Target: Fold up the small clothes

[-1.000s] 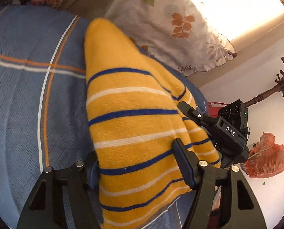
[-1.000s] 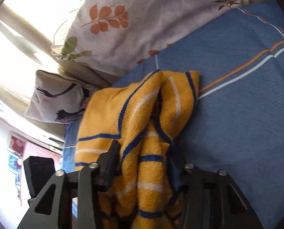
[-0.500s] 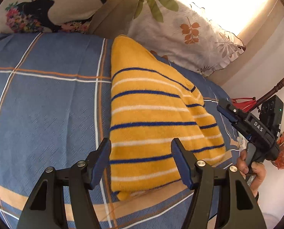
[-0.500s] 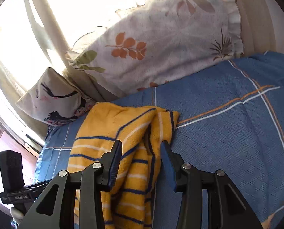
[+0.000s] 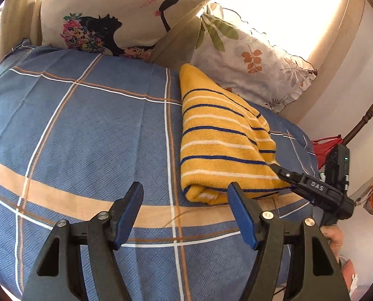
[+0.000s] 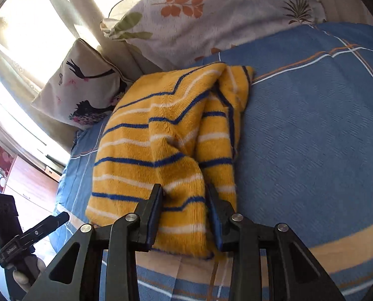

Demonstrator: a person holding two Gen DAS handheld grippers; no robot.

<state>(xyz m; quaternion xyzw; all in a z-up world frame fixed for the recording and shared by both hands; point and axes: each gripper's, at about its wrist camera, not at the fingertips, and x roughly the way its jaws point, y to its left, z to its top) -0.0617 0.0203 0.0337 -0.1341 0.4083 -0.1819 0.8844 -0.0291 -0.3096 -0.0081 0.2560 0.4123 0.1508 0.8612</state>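
Blue plaid bedspread (image 5: 86,130) under your jaws, two pillows beyond, one striped sweater (image 5: 219,145), left gripper (image 5: 186,200) spread empty, right gripper (image 6: 185,198) straddling its hem, grip unclear.

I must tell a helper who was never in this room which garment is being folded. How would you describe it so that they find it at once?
Start from the bed with the blue checked cover. Near the leaf-print pillow lies a folded yellow knit garment. Only it is bright yellow with thin navy and white stripes; the pillows are pale prints.
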